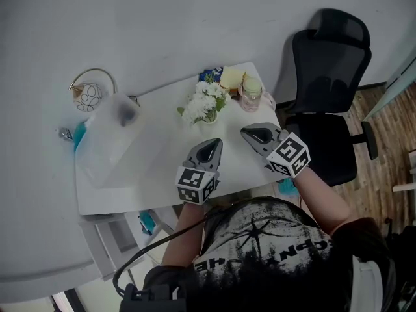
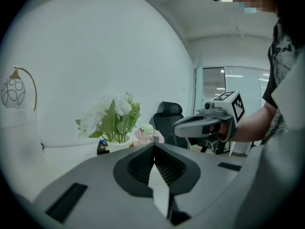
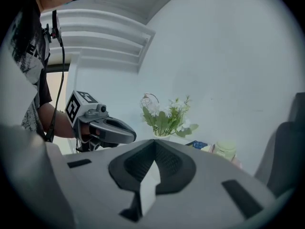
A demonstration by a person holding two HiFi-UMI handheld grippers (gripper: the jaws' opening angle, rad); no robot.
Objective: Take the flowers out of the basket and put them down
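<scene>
1. Flowers (image 1: 203, 103), one white bunch with green leaves, stand upright in a basket (image 1: 209, 117) near the far edge of the white surface (image 1: 162, 174) in the head view.
2. Just behind them are a small blue item (image 1: 209, 75), a round yellow thing (image 1: 231, 78) and a jar (image 1: 251, 93) with a pale lid.
3. A clear plastic bag (image 1: 110, 142) lies on the left part of the surface. A lamp (image 1: 91, 90) with a gold arc is beyond it, and one black chair (image 1: 331, 90) stands off the right side.
4. The two grippers are held side by side over the near part of the surface, well short of the flowers. The left gripper (image 1: 210, 142) and the right gripper (image 1: 246, 132) both have their jaws together and are empty. Nothing lies between them and the basket.
5. In the left gripper view, the left gripper (image 2: 153, 147) has its jaws pressed together on nothing. The flowers (image 2: 112, 118) stand ahead and to the left in the basket (image 2: 119, 142).
6. The jar (image 2: 147, 130) is just to their right, the chair (image 2: 167, 116) behind it and the lamp (image 2: 14, 89) at the far left. The right gripper (image 2: 176, 128) is to the right, held in a hand.
7. In the right gripper view, the right gripper (image 3: 155, 143) is closed and empty. The flowers (image 3: 167, 116) rise straight ahead from the basket (image 3: 161, 136).
8. The lamp (image 3: 148, 98) shows behind them, with the blue item (image 3: 198, 144) and the jar (image 3: 225, 149) to their right. The left gripper (image 3: 132, 136) is at the left.
</scene>
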